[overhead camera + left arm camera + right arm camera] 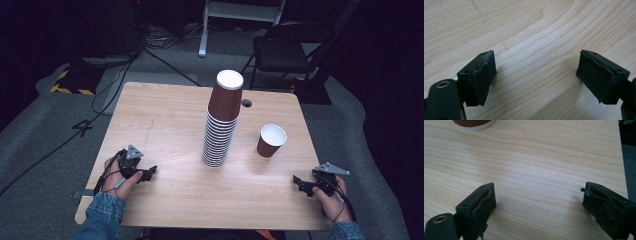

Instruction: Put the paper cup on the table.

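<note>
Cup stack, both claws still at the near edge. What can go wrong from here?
1. The stack is tall and leans a little; a side nudge from either claw would likely topple it.
2. The single cup stands upright beside the stack, near the right claw's likely path, and may get knocked.
3. The left claw is open but may grab several nested cups.

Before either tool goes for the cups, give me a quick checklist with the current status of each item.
1. Left tool open, nothing in it: ok.
2. Right tool open, nothing in it: ok.
3. Cup stack standing upside down mid-table: ok, though it leans slightly.
4. Single cup upright, apart from the stack: ok.
5. Bare table between both tools and the cups: ok.
6. Whether the stacked cups will separate easily: cannot tell.
</note>
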### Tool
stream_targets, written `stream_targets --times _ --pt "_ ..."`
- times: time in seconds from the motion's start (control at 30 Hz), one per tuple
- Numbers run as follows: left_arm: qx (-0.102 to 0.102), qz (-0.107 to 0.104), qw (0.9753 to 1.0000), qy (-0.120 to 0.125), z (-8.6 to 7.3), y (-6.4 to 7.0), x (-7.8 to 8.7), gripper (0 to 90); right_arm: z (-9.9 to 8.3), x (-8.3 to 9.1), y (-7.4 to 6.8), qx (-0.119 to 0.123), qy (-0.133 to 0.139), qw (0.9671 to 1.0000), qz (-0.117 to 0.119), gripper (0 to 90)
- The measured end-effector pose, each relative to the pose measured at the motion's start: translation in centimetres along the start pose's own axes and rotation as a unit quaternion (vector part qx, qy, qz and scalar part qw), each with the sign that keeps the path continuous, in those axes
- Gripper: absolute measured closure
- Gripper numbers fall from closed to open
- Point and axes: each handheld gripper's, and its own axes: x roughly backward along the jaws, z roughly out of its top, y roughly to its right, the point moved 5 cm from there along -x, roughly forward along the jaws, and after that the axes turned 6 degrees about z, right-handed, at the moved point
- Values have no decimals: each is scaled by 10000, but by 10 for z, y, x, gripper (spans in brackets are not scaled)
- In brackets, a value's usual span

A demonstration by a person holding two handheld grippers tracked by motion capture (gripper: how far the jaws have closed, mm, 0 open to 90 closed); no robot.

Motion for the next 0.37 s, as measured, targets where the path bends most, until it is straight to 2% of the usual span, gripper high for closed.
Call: stream_targets --times 0.1,0.37 --pt "-3 32 10000 -25 0 0 0 148 0 -1 -1 58 -57 9999 84 72" --pt "26 40 10000 -10 1 1 -2 141 1 -2 -1 61 -72 9999 57 60"
